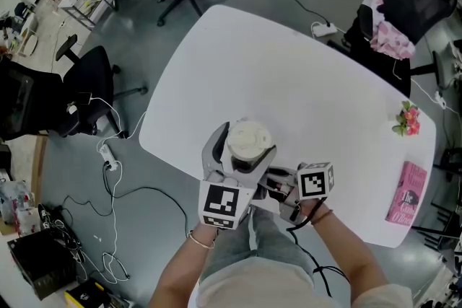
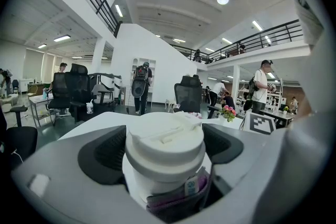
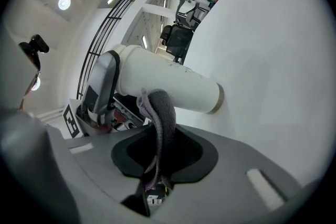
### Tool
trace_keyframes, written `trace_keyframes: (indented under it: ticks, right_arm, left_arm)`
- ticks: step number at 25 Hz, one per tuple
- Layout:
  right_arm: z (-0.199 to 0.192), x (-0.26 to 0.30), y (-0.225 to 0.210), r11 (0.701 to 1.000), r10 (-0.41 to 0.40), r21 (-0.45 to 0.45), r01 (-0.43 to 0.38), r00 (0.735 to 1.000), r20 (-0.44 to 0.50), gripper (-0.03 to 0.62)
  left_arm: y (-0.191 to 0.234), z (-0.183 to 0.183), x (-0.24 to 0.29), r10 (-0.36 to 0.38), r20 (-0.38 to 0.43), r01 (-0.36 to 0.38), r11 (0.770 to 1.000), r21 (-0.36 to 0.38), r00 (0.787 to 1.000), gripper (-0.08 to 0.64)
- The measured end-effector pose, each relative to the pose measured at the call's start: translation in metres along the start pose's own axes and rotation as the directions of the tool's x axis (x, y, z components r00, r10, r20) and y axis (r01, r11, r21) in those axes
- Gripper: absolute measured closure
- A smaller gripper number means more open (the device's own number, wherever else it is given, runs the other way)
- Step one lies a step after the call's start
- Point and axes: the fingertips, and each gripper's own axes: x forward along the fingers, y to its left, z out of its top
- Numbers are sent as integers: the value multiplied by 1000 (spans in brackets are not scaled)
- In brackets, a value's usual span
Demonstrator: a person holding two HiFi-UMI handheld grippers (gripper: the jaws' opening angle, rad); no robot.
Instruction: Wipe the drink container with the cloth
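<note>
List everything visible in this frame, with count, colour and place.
drink container: one, white with a lid, at the table's near edge, between the left gripper's jaws.
cloth: one, grey-purple, pinched in the right gripper, draped against the container's side.
table: one, white.
flowers: one small bunch, pink and green, at the table's right edge.
booklet: one, pink, on the table's right near corner.
office chairs: several, black, around the table.
power strip: one, white, on the floor to the left, with cables.
left gripper: grey, shut on the container.
right gripper: grey, shut on the cloth.
</note>
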Motion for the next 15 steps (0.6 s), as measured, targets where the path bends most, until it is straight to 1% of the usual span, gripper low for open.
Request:
trace_keyframes:
  ticks: [7, 15]
  right_arm:
    - [-3, 0, -13, 998, -47, 31, 48, 999, -8, 520]
    - [-13, -2, -32, 985, -138, 96, 141, 990, -38, 520]
  left_arm:
    - [-1, 0, 1, -3, 3, 3, 1000, 4, 1000, 109]
    - [-2, 1, 1, -4, 11, 4, 1000, 4, 1000, 109]
